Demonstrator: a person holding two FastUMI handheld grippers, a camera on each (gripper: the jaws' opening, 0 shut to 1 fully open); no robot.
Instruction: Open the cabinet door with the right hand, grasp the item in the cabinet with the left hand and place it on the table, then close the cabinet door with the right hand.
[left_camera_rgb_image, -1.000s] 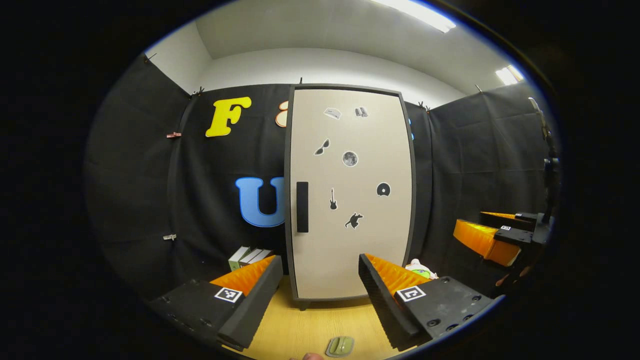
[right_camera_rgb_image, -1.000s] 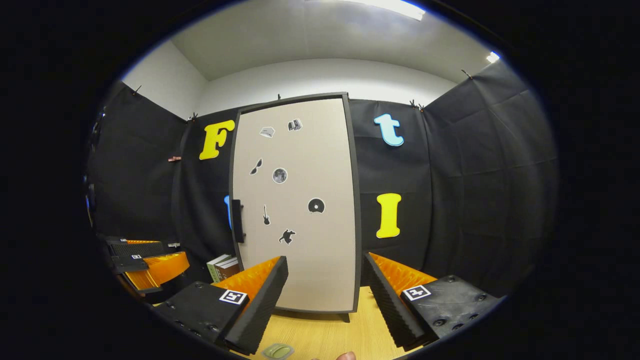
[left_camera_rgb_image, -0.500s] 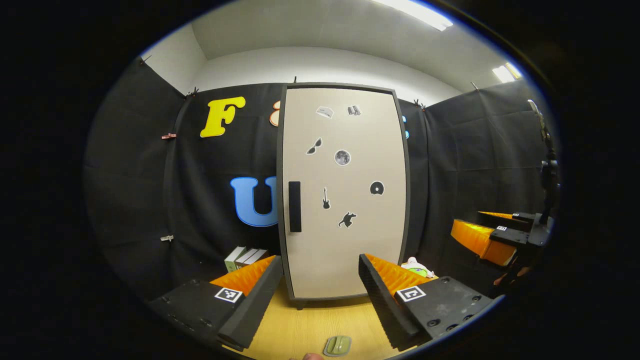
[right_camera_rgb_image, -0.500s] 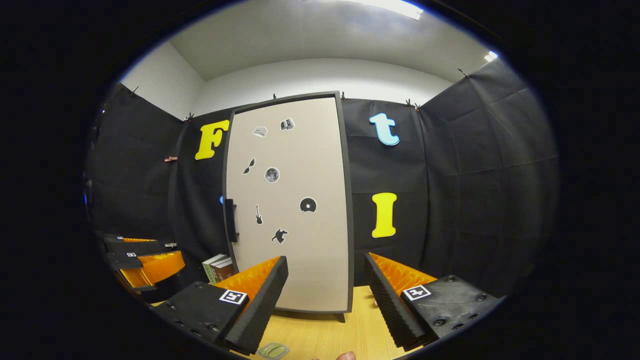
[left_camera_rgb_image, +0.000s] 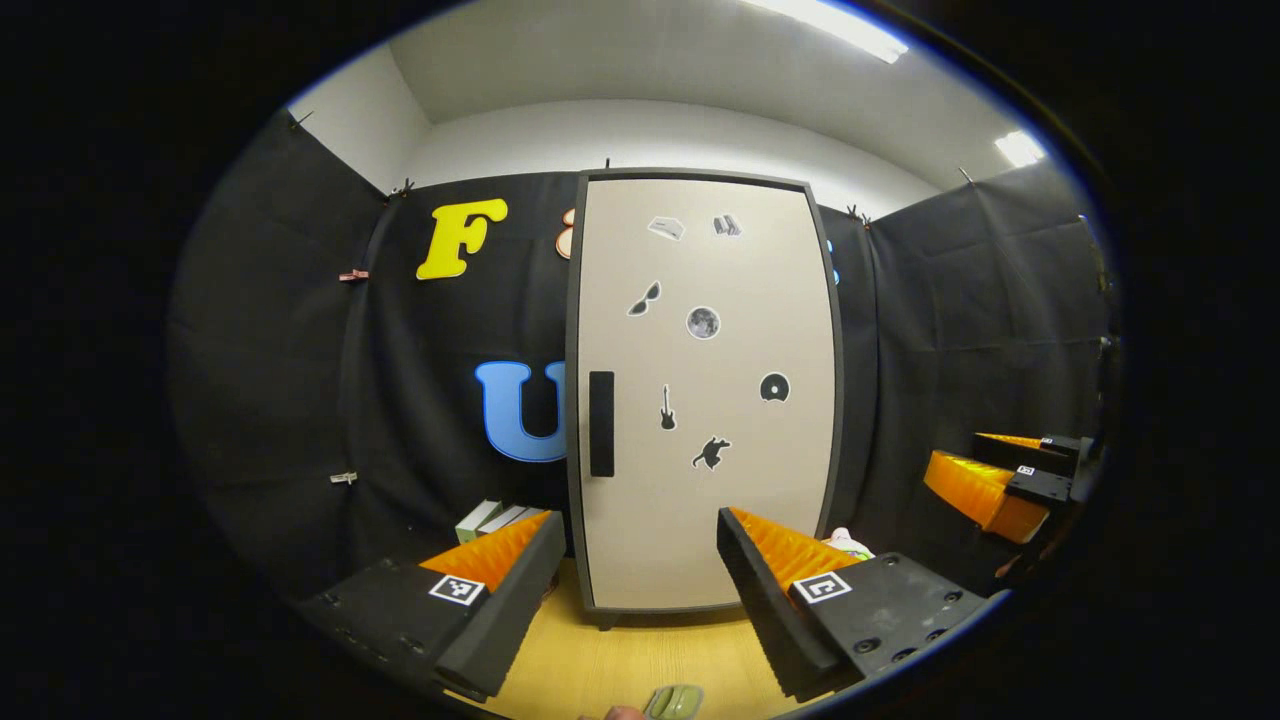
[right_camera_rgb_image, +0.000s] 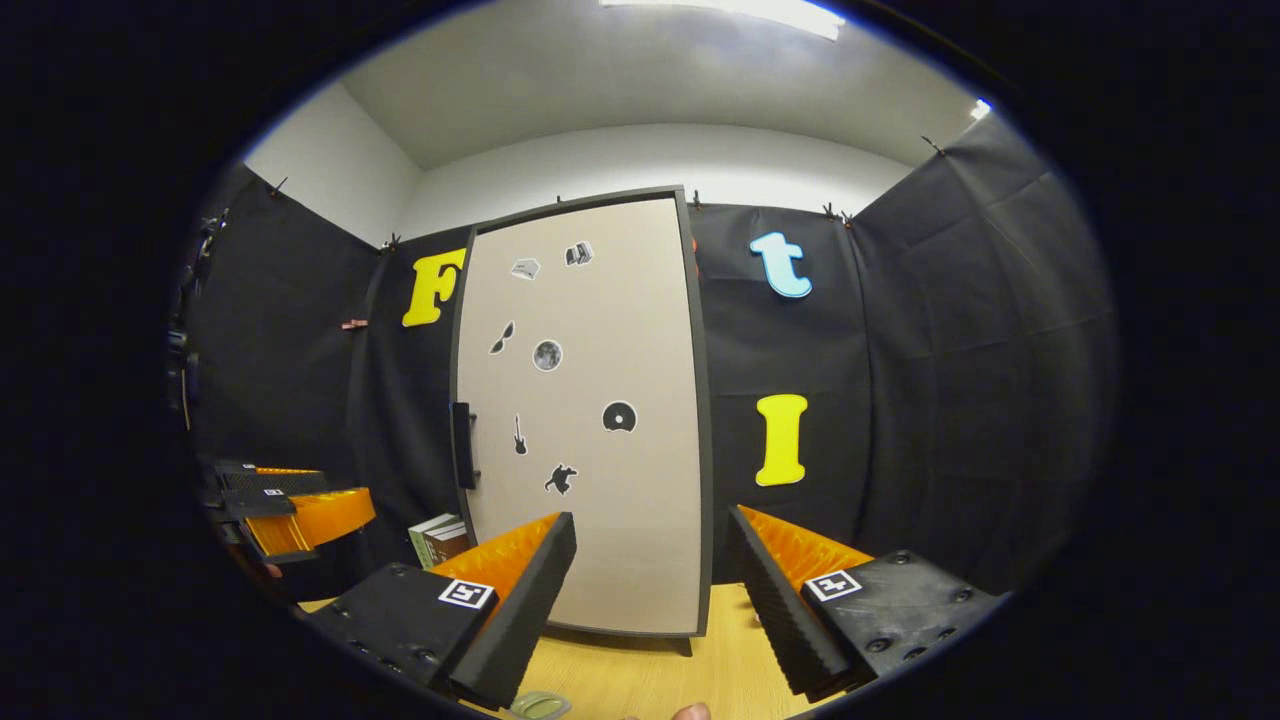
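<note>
1. Fingers of the left gripper (left_camera_rgb_image: 635, 590) stand spread wide with nothing between them, low in front of the cabinet (left_camera_rgb_image: 703, 390); the right gripper (right_camera_rgb_image: 650, 600) has its fingers released the same way, also empty.
2. Both are held level, facing the cabinet from short of its base, above the wooden bench (left_camera_rgb_image: 640, 660).
3. At the near edge of the bench, before the cabinet, lies a small green dish (left_camera_rgb_image: 675, 702); the right gripper view catches it too, with a fingertip of the person beside it.
4. Left gripper view alone gives a white and green toy (left_camera_rgb_image: 848, 544) just right of the cabinet's foot, and shows the right gripper farther right, well apart from the cabinet.
5. Right gripper view shows the left gripper well left of the cabinet, and the side of the handle (right_camera_rgb_image: 462, 445) standing out from the door.
6. Some books (left_camera_rgb_image: 492, 518) lean just left of the cabinet's foot.
7. Cabinet door (right_camera_rgb_image: 585, 420) is shut, with stickers on its face; the item inside is hidden behind it.
8. Compared with half a second ago, the cabinet sits slightly further right in the left gripper view, and the right gripper lies lower and nearer that view's edge.
</note>
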